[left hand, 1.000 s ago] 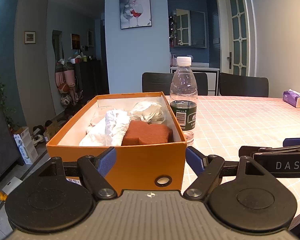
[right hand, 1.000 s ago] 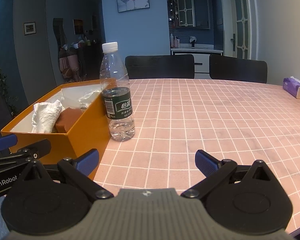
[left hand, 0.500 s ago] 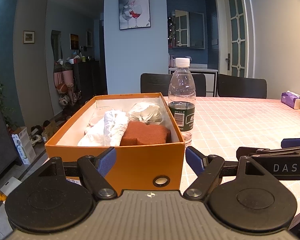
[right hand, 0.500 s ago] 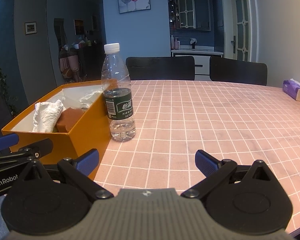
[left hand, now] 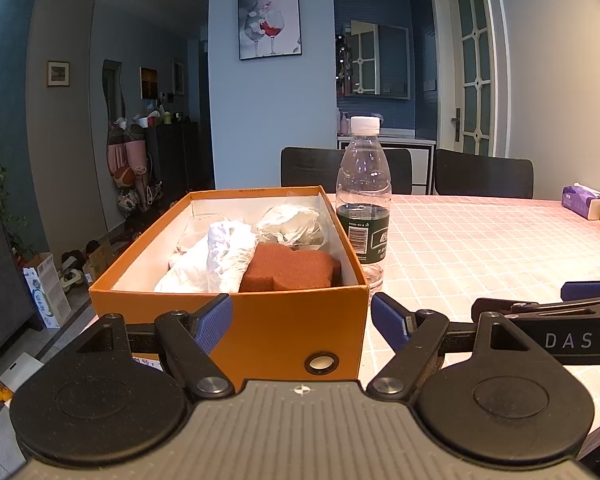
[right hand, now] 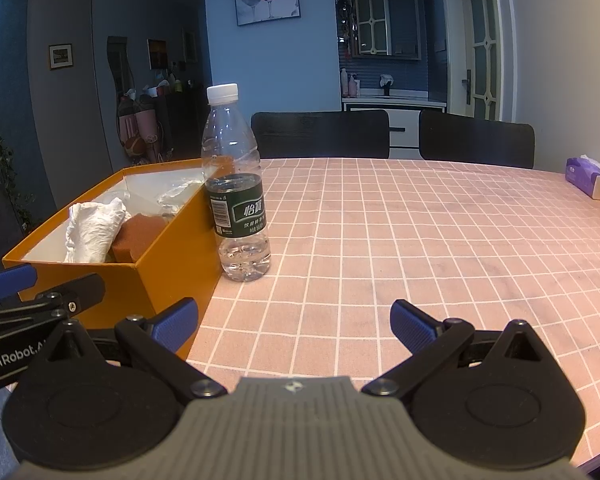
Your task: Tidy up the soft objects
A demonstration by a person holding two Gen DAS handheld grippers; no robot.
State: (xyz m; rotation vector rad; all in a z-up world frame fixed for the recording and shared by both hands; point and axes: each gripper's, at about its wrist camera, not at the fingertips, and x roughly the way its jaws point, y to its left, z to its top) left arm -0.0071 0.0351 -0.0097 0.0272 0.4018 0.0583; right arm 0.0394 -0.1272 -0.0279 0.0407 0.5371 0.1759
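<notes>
Left wrist view: we see the left gripper [left hand: 300,316] spread, empty, facing the orange cardboard box [left hand: 292,320].
Contents: white crumpled cloth [left hand: 216,258], brown sponge block [left hand: 290,267] inside.
Right gripper [right hand: 294,322]: spread, empty.

Right claw [right hand: 294,324] spread wide, empty, over checked counter [right hand: 420,240]. Water bottle [right hand: 236,192] upright ahead-left, touching orange box [right hand: 168,256]. Box holds white cloth [right hand: 94,230], brown sponge [right hand: 138,236]. Left claw [right hand: 28,300] at far left.

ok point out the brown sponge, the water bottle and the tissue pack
brown sponge [left hand: 290,266], left wrist view, its top face
water bottle [right hand: 237,210], right wrist view, its green label
tissue pack [right hand: 584,174], right wrist view, its purple side
</notes>
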